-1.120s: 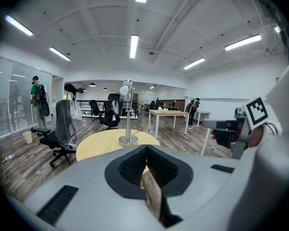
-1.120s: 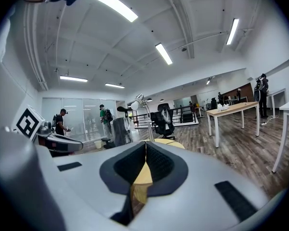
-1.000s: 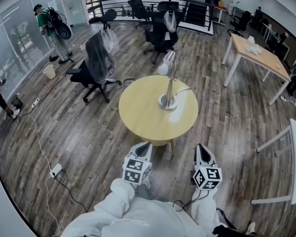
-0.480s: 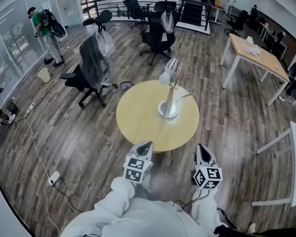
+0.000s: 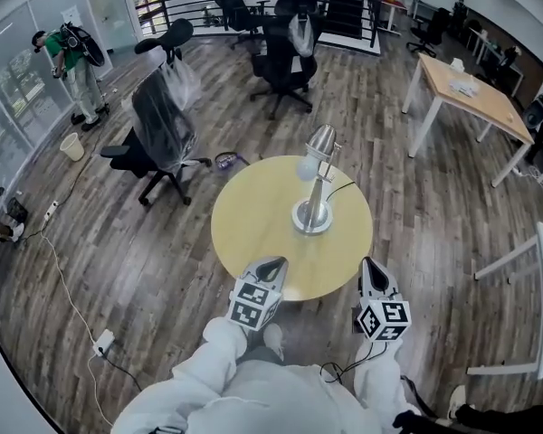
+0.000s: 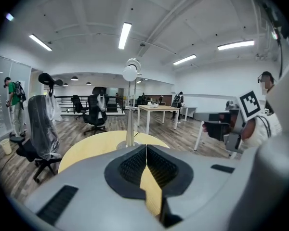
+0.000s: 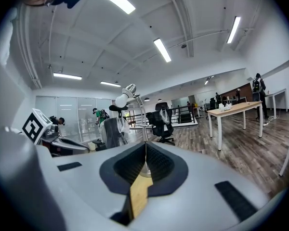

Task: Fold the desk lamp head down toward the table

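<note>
Head view: the desk lamp (image 5: 314,191) stands upright on the round desk (image 5: 253,229); left tongs (image 5: 270,266) at its seven o'clock, right tongs (image 5: 369,268) at five; left gripper view: tongs pressed together, empty, lamp at twelve; right gripper view: tongs likewise pressed together, empty.

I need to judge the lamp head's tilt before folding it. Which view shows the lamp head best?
The head view: the lamp head is largest there, with bulb, stem and base all clear on the table. The left gripper view shows it small, side-on atop the stem; the right gripper view likewise, small and tilted.
</note>
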{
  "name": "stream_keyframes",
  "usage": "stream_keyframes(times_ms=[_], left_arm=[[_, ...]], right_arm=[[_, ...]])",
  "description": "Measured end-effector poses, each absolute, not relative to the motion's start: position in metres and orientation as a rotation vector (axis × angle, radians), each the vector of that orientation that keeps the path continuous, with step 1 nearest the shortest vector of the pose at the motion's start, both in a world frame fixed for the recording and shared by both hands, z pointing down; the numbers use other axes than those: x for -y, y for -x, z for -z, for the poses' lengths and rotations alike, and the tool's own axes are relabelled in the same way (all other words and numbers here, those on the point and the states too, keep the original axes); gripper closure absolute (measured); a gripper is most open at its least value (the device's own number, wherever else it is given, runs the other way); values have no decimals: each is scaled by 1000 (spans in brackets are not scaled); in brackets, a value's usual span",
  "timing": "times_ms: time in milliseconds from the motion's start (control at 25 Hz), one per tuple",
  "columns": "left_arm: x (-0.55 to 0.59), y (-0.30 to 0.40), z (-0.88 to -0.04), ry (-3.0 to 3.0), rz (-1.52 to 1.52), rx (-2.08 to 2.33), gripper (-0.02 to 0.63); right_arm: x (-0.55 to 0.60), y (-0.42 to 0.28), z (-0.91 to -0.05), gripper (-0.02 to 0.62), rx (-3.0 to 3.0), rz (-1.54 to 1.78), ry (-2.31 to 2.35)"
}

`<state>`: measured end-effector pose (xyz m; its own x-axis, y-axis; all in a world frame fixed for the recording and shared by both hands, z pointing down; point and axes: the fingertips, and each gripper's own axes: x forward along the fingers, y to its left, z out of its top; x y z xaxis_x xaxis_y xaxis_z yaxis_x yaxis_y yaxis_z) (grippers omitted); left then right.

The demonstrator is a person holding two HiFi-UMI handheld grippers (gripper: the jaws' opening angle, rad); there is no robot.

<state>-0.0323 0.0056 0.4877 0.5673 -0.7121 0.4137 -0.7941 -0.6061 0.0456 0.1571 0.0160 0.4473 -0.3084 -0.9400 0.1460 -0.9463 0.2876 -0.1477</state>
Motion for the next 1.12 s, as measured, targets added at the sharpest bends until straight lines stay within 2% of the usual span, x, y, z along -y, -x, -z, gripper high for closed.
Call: stream_keyframes(times_ms=[200, 440, 560, 760, 960, 1120], left_arm=[[40, 32, -492, -2619, -576, 1151, 604], [88, 33, -503, -2662, -588, 1048, 592], [115, 29, -521, -2712, -646, 970, 571], [152, 22, -568, -2703, -828, 809, 565], [185, 12, -584, -2680, -836, 743, 565], [199, 7, -599, -2650, -869, 714, 563]], right_arm=[[33, -149, -440, 583, 2535, -380, -1854], [85, -135, -428, 580, 2586, -278, -1803], [106, -128, -419, 535, 2626, -227, -1762], [142, -118, -400, 514, 2645, -91, -1655], [185, -98, -366, 465, 2728, 74, -1456], [216, -85, -351, 460, 2756, 161, -1337]])
